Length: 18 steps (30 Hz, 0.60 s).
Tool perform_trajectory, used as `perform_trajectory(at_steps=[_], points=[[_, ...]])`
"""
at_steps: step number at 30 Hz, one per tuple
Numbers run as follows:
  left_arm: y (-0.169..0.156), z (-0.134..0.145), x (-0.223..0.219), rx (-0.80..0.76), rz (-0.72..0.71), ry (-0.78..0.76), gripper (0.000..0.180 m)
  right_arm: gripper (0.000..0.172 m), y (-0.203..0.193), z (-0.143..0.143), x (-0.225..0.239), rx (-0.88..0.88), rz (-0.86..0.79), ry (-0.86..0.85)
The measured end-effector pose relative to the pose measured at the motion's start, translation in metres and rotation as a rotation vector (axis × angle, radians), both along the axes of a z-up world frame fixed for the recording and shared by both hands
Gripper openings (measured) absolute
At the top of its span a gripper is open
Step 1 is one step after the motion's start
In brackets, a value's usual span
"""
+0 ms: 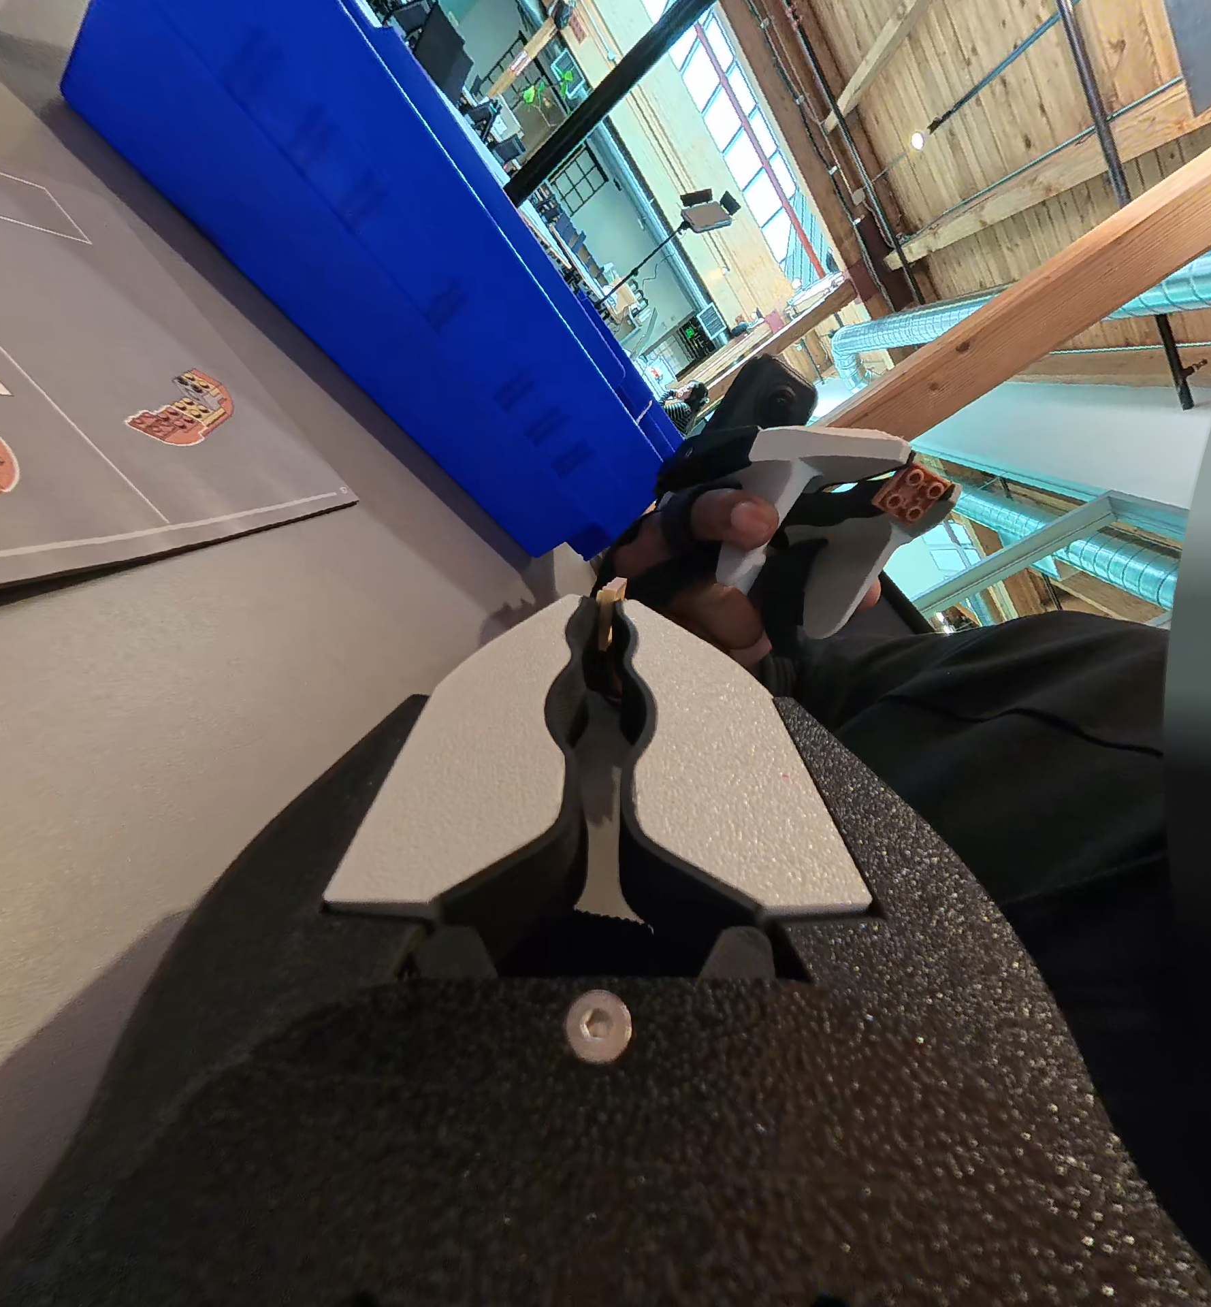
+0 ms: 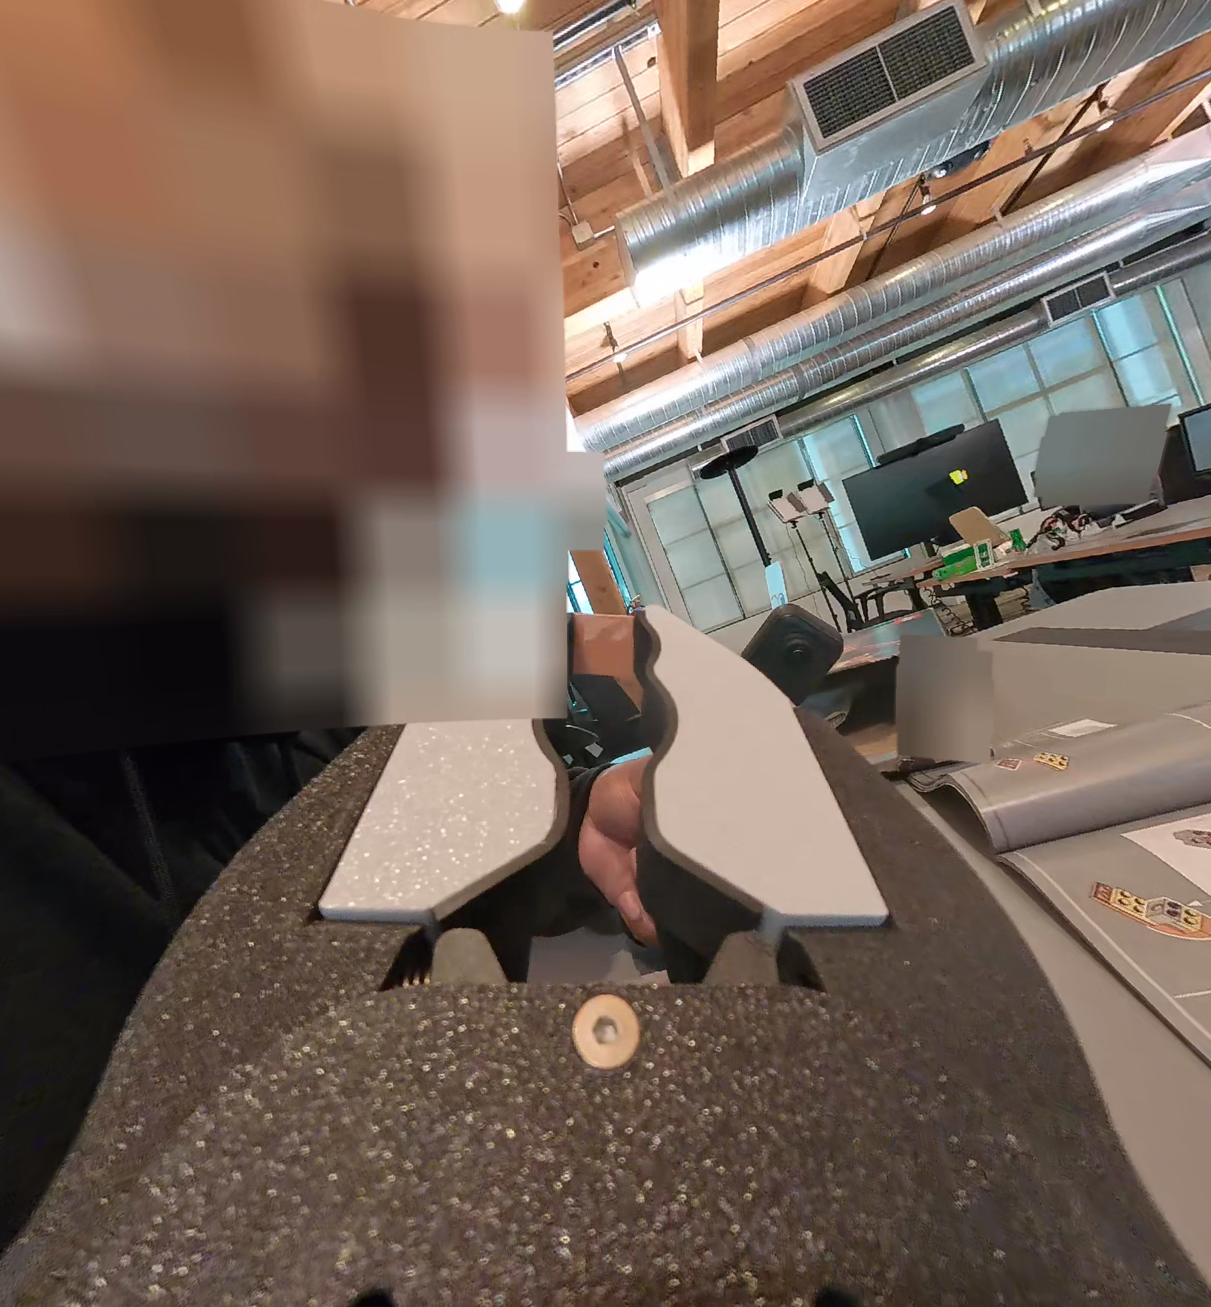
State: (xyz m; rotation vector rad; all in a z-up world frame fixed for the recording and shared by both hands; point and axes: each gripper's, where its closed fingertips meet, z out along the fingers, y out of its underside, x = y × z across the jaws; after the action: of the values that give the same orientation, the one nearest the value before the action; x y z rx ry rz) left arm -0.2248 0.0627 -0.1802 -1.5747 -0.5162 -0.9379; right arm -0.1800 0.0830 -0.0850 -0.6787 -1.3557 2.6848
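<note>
the thin tan plate piece point(image 1: 608, 614) sits on edge between the tips of my left gripper point(image 1: 606, 608), and my two grey fingers point(image 1: 701, 721) are closed down on its flat faces with only a sliver between them. i judge it is pinched edge-up like that because so thin a part offers no other faces to press on, and its top end is left sticking clear of the tips.

ahead and to my right, my right gripper point(image 1: 920, 495) is clamped on a reddish-brown studded brick point(image 1: 913, 491), studs turned towards my left camera. the brick fills the tips from pad to pad, so those fingers stand only as far apart as its width. in the right wrist view the same brick point(image 2: 606, 647) shows as a brown block against the inner face of the one finger point(image 2: 722, 764) i can see whole; the other tip is under a blurred patch. my hand point(image 1: 722, 537) wraps the handle behind it.

both pieces are held up off the grey table point(image 1: 164, 672), near each other but apart. on the table an open instruction booklet point(image 1: 128, 452) lies flat with its pictured brick builds facing up, i think so i can glance at it, and a blue bin point(image 1: 348, 233) stands just beyond it.
</note>
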Motion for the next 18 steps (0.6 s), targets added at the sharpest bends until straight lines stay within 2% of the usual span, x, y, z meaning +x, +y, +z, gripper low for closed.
perform_trajectory(at_steps=[12, 15, 18], points=[[0.0, 0.002, 0.002, 0.011, -0.009, -0.014, 0.004, 0.016, -0.001, -0.001, -0.002, 0.033, -0.014, 0.0], [0.0, 0.003, 0.004, 0.023, -0.02, -0.051, 0.003, 0.016, -0.01, -0.012, -0.008, 0.201, -0.086, 0.001], [0.0, 0.003, 0.005, 0.026, -0.025, -0.098, 0.004, 0.016, -0.02, -0.033, -0.02, 0.522, -0.237, 0.016]])
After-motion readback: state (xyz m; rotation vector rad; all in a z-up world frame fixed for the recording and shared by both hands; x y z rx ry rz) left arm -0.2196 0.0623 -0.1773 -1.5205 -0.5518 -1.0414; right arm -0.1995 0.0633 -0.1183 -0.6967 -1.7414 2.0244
